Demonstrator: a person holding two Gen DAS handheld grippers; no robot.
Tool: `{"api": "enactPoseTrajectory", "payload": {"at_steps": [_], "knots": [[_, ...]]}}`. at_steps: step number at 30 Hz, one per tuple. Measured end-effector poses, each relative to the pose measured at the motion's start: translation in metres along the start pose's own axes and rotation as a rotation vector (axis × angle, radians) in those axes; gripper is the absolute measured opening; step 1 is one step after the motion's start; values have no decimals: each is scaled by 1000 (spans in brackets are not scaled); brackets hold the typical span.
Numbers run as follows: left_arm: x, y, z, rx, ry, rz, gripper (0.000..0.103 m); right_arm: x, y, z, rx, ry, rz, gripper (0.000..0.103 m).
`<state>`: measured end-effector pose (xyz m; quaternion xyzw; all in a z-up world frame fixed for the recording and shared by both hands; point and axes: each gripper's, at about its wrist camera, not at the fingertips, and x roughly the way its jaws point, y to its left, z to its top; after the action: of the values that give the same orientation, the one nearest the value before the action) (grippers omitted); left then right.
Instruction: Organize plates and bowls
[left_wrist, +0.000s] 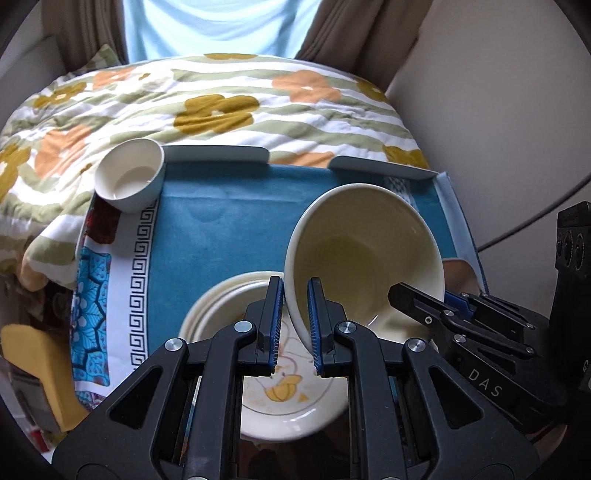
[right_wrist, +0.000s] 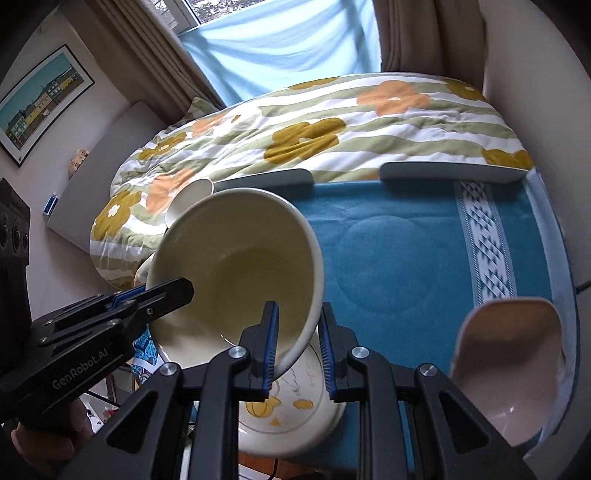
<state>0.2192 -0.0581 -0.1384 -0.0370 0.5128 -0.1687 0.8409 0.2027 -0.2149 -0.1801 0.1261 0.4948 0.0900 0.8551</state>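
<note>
A large cream bowl (left_wrist: 364, 251) (right_wrist: 240, 269) is held tilted above a stack of cream plates (left_wrist: 280, 391) (right_wrist: 291, 410) with a yellow motif. My left gripper (left_wrist: 295, 325) is shut on the bowl's left rim; it also shows in the right wrist view (right_wrist: 162, 295). My right gripper (right_wrist: 297, 350) is shut on the bowl's right rim; it also shows in the left wrist view (left_wrist: 428, 306). A small white bowl (left_wrist: 129, 179) (right_wrist: 192, 201) rests tilted at the tray's far left corner. A pink bowl (right_wrist: 509, 369) stands at the near right.
The dishes sit on a blue-lined tray (left_wrist: 221, 153) (right_wrist: 454, 171) with a patterned cloth (left_wrist: 144, 258). A flowered quilt (left_wrist: 207, 103) (right_wrist: 332, 122) lies behind the tray. A wall rises on the right, curtains and a window at the back.
</note>
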Motion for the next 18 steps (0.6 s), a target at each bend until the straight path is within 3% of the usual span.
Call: {"api": "enactPoseTrajectory", "payload": {"at_steps": [9, 18], "knots": [[-4, -88, -28, 95, 13, -65, 12, -62, -56, -36, 73, -51, -75, 20], [30, -161, -42, 104, 62, -84, 12, -84, -126, -54, 75, -19, -104, 20]]}}
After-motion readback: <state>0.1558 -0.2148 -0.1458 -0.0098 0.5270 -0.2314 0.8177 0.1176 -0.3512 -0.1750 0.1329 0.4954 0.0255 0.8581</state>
